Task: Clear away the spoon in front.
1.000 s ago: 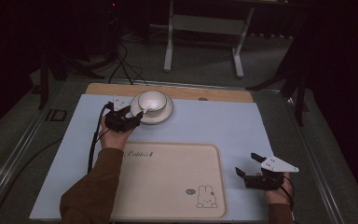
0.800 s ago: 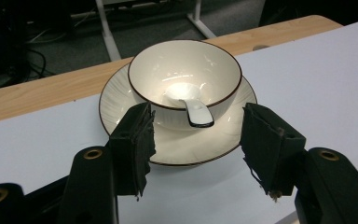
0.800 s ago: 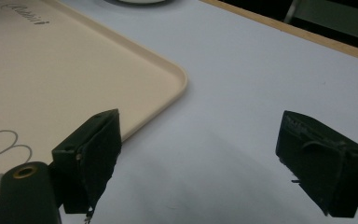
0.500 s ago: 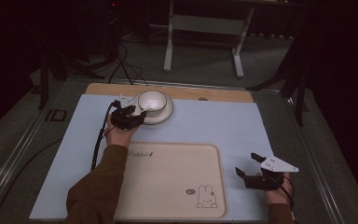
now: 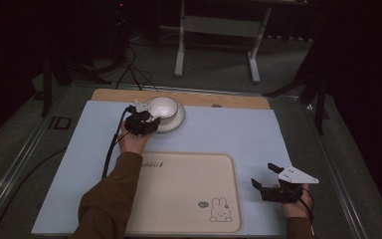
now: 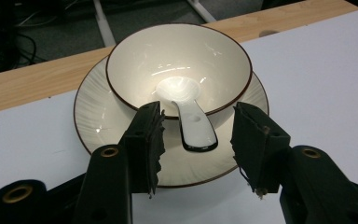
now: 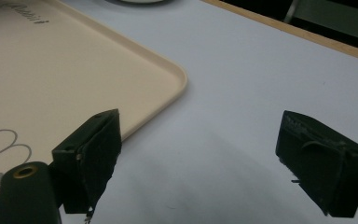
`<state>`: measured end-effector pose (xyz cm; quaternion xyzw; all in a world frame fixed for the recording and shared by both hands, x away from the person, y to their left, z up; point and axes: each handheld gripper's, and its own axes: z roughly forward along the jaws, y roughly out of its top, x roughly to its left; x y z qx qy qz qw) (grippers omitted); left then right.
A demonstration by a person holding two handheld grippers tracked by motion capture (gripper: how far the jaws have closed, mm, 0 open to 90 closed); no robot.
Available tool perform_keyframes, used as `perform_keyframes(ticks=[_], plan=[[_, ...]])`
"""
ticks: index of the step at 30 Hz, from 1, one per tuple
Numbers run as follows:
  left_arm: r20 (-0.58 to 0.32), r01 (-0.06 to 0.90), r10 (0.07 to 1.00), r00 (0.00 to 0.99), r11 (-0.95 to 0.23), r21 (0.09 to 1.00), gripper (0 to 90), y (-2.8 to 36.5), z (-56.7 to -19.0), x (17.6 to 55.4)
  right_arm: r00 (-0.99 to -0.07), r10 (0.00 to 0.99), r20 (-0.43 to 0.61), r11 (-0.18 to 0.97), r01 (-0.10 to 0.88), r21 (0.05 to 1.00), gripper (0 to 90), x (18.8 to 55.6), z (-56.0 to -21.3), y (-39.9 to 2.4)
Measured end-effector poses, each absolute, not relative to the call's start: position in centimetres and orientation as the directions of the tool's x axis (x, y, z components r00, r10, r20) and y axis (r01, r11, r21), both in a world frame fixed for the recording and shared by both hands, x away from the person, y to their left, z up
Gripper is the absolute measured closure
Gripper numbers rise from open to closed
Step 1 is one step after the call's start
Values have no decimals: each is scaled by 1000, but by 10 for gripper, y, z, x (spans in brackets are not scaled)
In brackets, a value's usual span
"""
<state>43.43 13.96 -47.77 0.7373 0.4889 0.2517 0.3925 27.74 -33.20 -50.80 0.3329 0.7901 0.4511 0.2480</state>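
At upper centre, the left gripper (image 6: 198, 140) holds its jaws apart around the spoon handle (image 6: 196, 128), gripping nothing. The spoon lies in a bowl (image 6: 179, 65) on a saucer (image 6: 98, 116). At lower right, the right gripper (image 7: 198, 158) gapes wide, empty, beside the tray (image 7: 51, 74).

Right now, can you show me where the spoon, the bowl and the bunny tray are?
spoon (image 6: 195, 125): left gripper view, on its handle.
bowl (image 6: 214, 56): left gripper view, on its inner wall.
bunny tray (image 5: 179, 194): high view, on its bare middle.
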Motion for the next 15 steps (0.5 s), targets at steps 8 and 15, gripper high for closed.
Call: perform_keyframes(ticks=[8, 15], plan=[[-13, 538, 930, 368, -201, 819, 581, 137, -481, 442, -653, 752, -91, 370, 304, 878, 139, 277, -508, -333], [-19, 545, 932, 361, -195, 815, 655, 134, -482, 444, -655, 750, -92, 373, 305, 876, 139, 278, -508, -332]])
